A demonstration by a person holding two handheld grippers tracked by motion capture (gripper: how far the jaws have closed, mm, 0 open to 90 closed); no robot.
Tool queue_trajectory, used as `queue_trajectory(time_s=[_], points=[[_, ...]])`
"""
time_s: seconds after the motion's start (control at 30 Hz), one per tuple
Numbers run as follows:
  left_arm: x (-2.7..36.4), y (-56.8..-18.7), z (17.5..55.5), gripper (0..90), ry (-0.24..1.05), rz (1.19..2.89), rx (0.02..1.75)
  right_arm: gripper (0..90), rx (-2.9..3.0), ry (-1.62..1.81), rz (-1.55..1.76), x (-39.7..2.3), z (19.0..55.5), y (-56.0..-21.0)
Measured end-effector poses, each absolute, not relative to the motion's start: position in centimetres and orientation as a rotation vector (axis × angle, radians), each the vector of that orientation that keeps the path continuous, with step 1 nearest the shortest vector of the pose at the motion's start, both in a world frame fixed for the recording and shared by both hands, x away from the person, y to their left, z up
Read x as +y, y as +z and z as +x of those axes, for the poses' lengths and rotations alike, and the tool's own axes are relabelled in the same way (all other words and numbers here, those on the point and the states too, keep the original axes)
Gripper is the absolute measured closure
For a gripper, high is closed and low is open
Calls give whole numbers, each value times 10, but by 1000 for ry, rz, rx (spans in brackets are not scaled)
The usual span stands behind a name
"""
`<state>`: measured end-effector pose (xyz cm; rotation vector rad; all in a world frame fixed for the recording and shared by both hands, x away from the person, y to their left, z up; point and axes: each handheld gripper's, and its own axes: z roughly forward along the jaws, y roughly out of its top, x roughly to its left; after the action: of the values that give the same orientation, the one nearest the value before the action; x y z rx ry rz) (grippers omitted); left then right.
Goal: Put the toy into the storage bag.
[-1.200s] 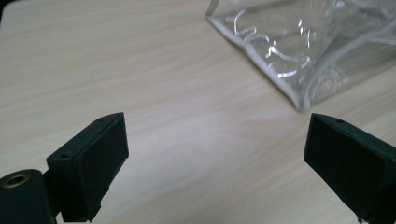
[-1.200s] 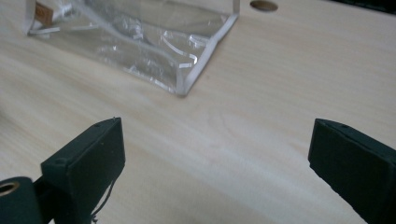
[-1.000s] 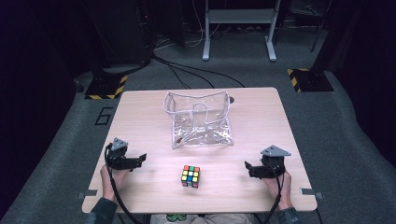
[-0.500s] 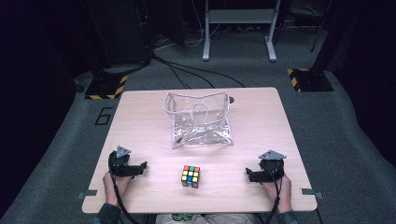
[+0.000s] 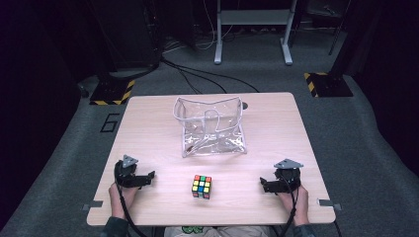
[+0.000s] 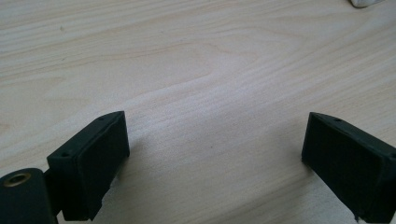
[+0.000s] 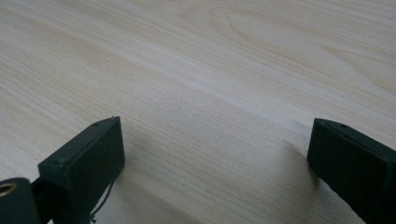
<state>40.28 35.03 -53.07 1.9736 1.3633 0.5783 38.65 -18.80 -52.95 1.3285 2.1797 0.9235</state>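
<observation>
The puzzle cube (image 5: 201,186) sits untouched on the counter (image 5: 276,123), just in front of the clear pouch (image 5: 210,126), which stands open-topped. The left gripper (image 5: 148,176) and right gripper (image 5: 263,184) rest on either side of the cube, well apart from it, jaws spread wide and empty. Judging by this, nothing is done yet: grasping the cube and probably putting it in the pouch remain.

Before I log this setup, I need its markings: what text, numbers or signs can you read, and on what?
"6": dark outlined digit on the grey floor, left of the table.
Yellow-and-black hazard stripes, no words: on two stand bases on the floor.
Green print at the bottom edge: too cut off to read.
Cube, clear bag, grippers: no lettering visible.
</observation>
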Motion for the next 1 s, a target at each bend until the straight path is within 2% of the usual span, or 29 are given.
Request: queue_trajectory(time_s=[1.0], points=[[347,-531,403,70,599,1953,1397,0,2200,939,1289,-180,386,-527]])
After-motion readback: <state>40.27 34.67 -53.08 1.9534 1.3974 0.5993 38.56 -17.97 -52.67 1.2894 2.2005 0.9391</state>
